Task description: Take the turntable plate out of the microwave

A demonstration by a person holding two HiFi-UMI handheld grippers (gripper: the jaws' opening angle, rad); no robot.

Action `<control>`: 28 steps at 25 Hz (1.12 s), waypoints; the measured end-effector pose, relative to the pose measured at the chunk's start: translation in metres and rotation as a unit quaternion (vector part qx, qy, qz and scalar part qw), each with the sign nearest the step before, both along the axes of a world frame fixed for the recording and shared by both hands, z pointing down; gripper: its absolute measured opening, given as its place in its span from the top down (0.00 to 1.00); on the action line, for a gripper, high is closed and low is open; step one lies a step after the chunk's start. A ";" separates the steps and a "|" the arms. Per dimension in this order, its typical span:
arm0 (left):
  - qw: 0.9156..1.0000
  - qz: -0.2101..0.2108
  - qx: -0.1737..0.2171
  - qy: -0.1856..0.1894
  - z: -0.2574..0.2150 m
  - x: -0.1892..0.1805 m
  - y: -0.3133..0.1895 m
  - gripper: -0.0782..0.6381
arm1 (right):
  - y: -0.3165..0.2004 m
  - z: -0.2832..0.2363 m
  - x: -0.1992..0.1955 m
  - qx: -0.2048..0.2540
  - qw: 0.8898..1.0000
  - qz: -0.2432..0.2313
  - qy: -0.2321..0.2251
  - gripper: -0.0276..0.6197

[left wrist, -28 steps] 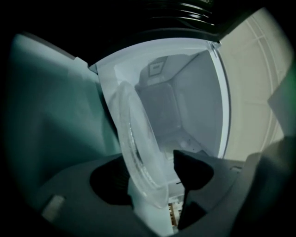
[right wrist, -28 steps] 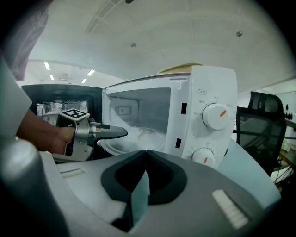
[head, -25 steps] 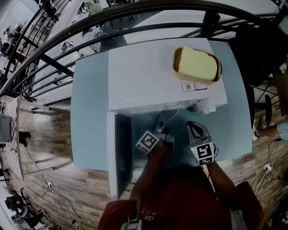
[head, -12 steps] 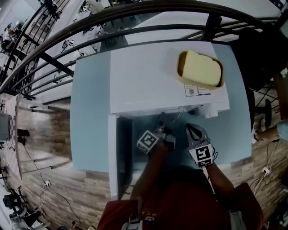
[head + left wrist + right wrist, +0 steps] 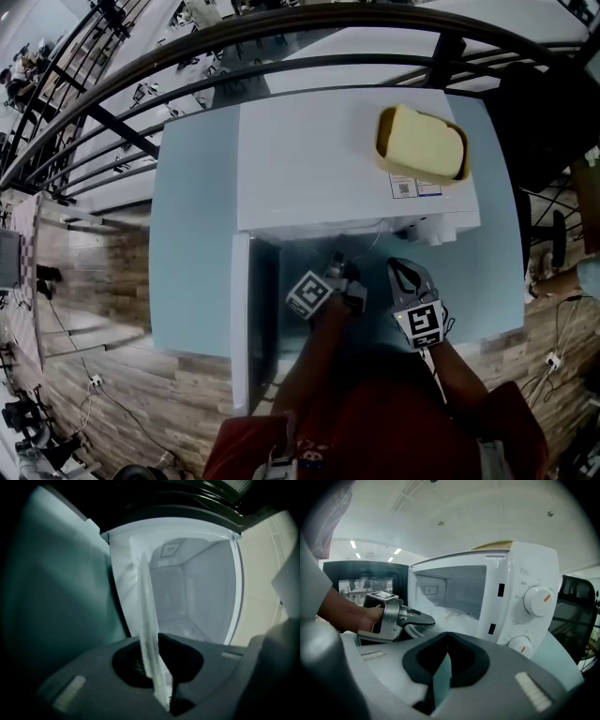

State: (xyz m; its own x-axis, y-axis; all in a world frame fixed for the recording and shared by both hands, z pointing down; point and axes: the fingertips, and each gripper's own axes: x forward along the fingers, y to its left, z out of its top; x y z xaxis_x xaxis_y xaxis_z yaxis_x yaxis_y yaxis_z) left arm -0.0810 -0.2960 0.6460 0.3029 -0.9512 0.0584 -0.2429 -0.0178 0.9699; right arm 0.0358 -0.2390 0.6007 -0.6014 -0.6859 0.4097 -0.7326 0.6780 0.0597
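Glass turntable plate (image 5: 149, 634) at microwave (image 5: 520, 597) mouth

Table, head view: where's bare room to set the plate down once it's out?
Widest: table strip left of the microwave and its open door. Also the front-right corner, right of the right gripper. Microwave top is bare left of the yellow block. Crowded: cavity mouth, where the left gripper has just been closing its jaws on the turntable plate.
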 end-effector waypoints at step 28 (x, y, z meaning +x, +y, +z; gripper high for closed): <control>0.996 0.092 -0.004 -0.014 -0.008 0.018 0.118 0.86 | 0.085 -0.032 0.012 0.026 0.999 0.031 -0.008 0.96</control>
